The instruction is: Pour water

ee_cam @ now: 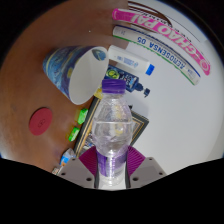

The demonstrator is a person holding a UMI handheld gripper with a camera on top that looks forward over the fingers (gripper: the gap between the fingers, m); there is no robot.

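Brown table (pixel 35 95) carries boxes (pixel 160 45) far beyond my fingers, a tipped paper cup (pixel 75 70) nearer. My gripper (pixel 110 170) is narrow, both pads pressing the clear water bottle (pixel 110 130), upright, purple cap (pixel 113 87).

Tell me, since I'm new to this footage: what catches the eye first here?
A clear water bottle with a purple cap stands upright between the gripper fingers, which press on it at both sides. Just beyond it a paper cup lies tipped on the table, with flat printed boxes farther back.
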